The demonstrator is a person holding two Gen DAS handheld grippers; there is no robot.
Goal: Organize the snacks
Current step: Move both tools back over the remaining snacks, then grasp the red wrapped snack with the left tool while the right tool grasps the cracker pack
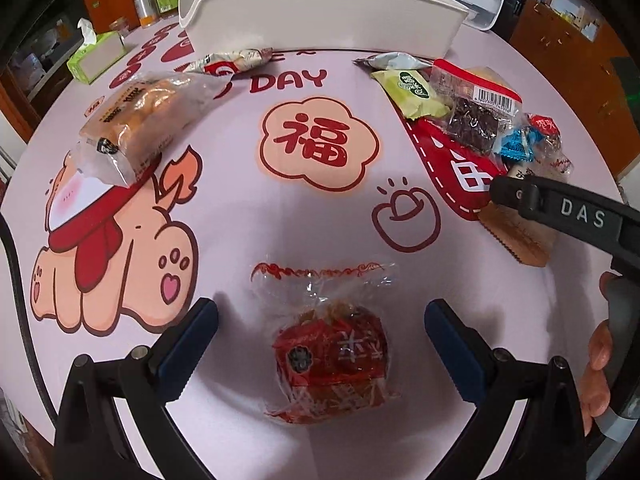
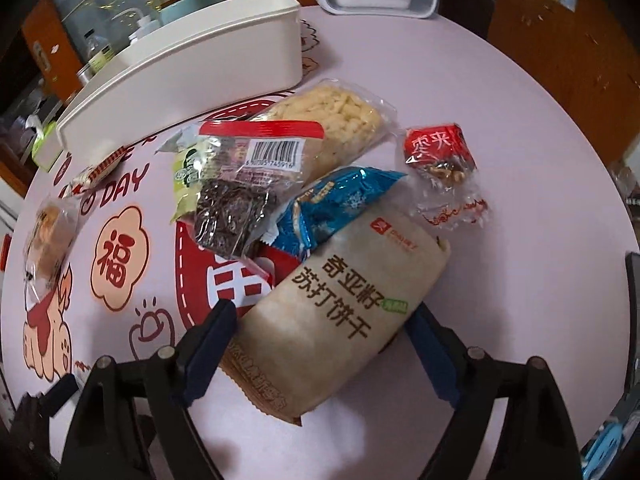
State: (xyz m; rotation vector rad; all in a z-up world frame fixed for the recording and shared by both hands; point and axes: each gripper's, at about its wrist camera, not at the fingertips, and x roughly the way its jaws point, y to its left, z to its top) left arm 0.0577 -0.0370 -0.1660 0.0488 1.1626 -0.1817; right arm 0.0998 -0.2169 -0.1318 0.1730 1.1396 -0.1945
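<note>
- Pink counter (image 1: 320,220) with a printed cartoon dog and a red character in a peach cloud carries everything; wooden cabinets stand behind it.
- At the far edge sits a long white bin (image 1: 320,12), with a green tissue box (image 1: 96,56) off to its left in the left wrist view.
- The left gripper (image 1: 320,344) points steeply down with its jaws wide apart; a red-wrapped snack (image 1: 332,364) in clear cellophane lies on the counter between the blue pads, touching neither.
- A bagged bread roll (image 1: 140,120) lies over the dog print, well apart from that snack, and a small red-and-white packet (image 1: 232,64) lies just in front of the bin.
- The right gripper (image 2: 320,344) also points down, jaws open wide on either side of a tan cracker pack (image 2: 340,320); the left pad is just beside the pack, and whether the right pad touches it cannot be told.
- The far end of the cracker pack lies against a heap: a blue foil packet (image 2: 328,208), a dark bar under a barcoded red-topped wrapper (image 2: 240,200), a green packet (image 2: 188,176) and a pale puffed-rice pack (image 2: 332,120).
- A second red-wrapped sweet (image 2: 440,164) lies alone to the right of the heap.
</note>
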